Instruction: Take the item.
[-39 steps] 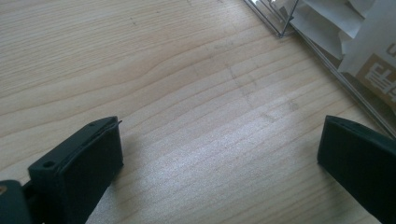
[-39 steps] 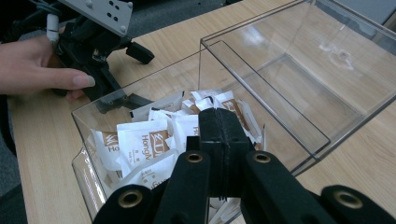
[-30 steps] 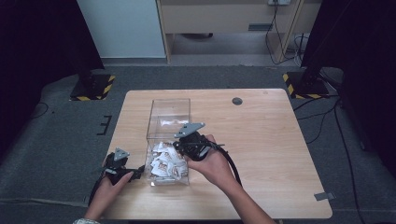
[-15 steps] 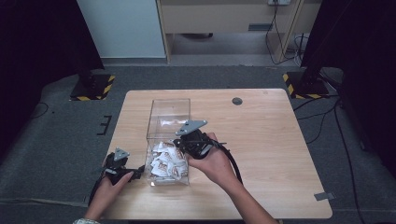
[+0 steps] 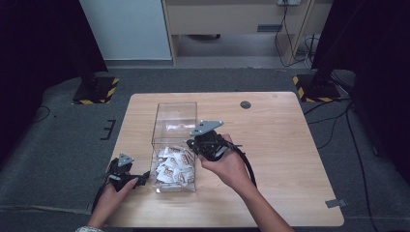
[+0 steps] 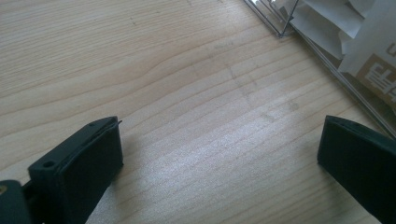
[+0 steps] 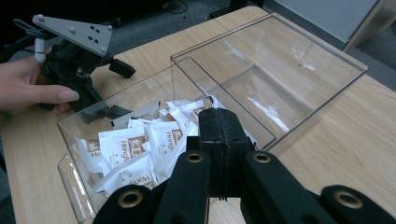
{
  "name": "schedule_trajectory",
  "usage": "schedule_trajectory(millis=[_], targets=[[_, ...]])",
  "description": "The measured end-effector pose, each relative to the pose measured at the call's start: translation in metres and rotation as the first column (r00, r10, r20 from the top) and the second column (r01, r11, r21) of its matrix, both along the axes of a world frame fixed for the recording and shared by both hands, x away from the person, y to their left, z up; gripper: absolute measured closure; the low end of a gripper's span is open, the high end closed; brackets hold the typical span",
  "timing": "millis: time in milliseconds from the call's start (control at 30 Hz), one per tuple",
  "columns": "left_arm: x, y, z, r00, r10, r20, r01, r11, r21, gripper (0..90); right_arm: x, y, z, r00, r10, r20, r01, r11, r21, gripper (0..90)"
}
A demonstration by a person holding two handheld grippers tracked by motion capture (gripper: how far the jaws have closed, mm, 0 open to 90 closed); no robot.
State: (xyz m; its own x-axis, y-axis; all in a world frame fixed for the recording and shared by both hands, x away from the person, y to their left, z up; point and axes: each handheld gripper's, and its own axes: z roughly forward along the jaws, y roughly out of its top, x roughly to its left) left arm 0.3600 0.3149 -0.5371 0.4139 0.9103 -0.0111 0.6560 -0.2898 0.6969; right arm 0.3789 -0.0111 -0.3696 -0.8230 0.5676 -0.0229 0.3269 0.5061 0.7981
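Observation:
A clear plastic box [image 5: 175, 110] stands on the wooden table. Its near half holds several white sachets [image 5: 171, 167] with brown print, and its far half is bare. My right gripper [image 5: 190, 144] hovers at the box's right wall, jaws shut with nothing seen between them. In the right gripper view its closed tip [image 7: 219, 125] hangs just above the sachets [image 7: 135, 150] inside the box [image 7: 267, 22]. My left gripper [image 5: 144, 178] rests on the table left of the box, open. Its jaws [image 6: 219, 158] stand wide over bare wood, with the box corner [image 6: 280, 28] ahead.
The table [image 5: 280, 145] is light wood with open surface to the right of the box. A small dark round disc [image 5: 245, 104] sits near its far edge. Grey carpet surrounds the table, and black stands with yellow-striped feet [image 5: 96, 92] stand behind it.
My right gripper has drifted slightly to the right beside the box. The left gripper has stayed where it was.

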Motion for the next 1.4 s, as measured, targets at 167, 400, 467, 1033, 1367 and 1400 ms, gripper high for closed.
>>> schedule_trajectory(millis=[167,400,467,1033,1367,1400], targets=[[0.0,0.0,0.0,1.0,0.004,0.004,-0.004,0.9999,0.009,0.0,0.002,-0.006,-0.001,0.9999,-0.015,0.004,0.015,1.0,-0.004,90.0],[0.0,0.0,0.0,1.0,0.004,0.004,-0.004,1.0,0.009,0.0,0.005,-0.012,-0.003,0.9996,-0.028,0.002,0.028,1.0,-0.01,90.0],[0.0,0.0,0.0,1.0,0.004,0.004,-0.004,1.0,0.009,0.0,0.006,-0.014,-0.003,0.9995,-0.033,0.003,0.033,0.999,-0.011,90.0],[0.0,0.0,0.0,1.0,0.004,0.004,-0.004,0.9999,0.009,0.0,0.012,-0.038,-0.007,0.9968,-0.08,0.002,0.08,0.997,-0.02,90.0],[0.0,0.001,0.0,1.0,0.003,0.004,-0.003,0.9999,0.011,0.0,0.016,-0.052,-0.009,0.9937,-0.112,0.001,0.112,0.994,-0.018,90.0],[0.0,0.001,0.0,1.0,0.003,0.004,-0.003,0.9999,0.01,0.0,0.016,-0.053,-0.009,0.9931,-0.117,0.0,0.117,0.993,-0.018,90.0]])
